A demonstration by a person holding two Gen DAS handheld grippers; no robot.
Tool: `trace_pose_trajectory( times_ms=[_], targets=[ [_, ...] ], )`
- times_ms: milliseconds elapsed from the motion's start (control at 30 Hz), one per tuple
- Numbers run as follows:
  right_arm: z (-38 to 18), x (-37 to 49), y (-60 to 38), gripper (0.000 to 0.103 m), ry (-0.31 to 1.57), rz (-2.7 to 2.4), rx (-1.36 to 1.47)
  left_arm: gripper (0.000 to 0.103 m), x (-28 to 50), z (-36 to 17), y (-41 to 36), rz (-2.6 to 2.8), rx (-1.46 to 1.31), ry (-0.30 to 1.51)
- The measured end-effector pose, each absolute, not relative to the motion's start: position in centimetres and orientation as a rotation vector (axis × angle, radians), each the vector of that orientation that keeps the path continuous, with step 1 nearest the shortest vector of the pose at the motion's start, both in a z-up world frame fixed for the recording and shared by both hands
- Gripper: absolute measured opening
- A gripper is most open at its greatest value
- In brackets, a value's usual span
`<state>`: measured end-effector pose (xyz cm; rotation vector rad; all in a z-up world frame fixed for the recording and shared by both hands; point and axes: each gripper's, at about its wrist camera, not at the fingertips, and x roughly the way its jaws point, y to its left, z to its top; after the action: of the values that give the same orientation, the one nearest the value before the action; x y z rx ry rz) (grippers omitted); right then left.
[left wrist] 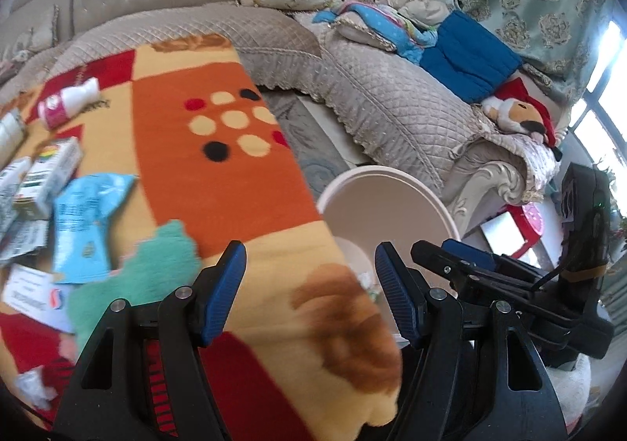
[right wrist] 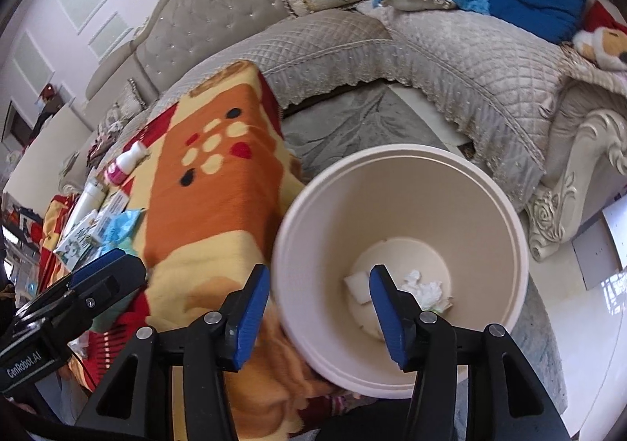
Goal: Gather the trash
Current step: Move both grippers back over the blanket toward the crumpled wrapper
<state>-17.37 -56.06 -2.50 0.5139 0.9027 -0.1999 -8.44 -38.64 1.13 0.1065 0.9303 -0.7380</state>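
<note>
left gripper (left wrist: 309,286) with jaws apart and nothing between them, above the patterned blanket (left wrist: 235,174); right gripper (right wrist: 319,309) likewise spread and empty, over the rim of the cream bin (right wrist: 490,182), which stands on the floor just beside the blanket's edge. crumpled tissue (right wrist: 425,288) and a white scrap (right wrist: 358,284) lie on the bin's bottom. on the blanket farther left: blue wrapper (left wrist: 84,221), cartons (left wrist: 47,174), a small bottle (left wrist: 68,102). beyond, the quilted sofa (left wrist: 392,100).

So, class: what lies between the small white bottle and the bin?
In both views, only bare blanket: its orange patch with dots separates the bottle from the bin.
</note>
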Motion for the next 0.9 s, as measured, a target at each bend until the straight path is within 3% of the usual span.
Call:
trace_pose_trajectory(
  times_ms=[133,900],
  targets=[
    [-1.9,-16.6,-54.3,0.061,0.897,-0.177,0.489,0.067,-8.5,1.7,-36.6,-0.712,0.102,0.901],
    [-0.9,-10.6,-41.5,0.062,0.964,0.053,0.373,0.067,-6.8,1.1,-18.2,-0.537,0.019,0.918]
  ],
)
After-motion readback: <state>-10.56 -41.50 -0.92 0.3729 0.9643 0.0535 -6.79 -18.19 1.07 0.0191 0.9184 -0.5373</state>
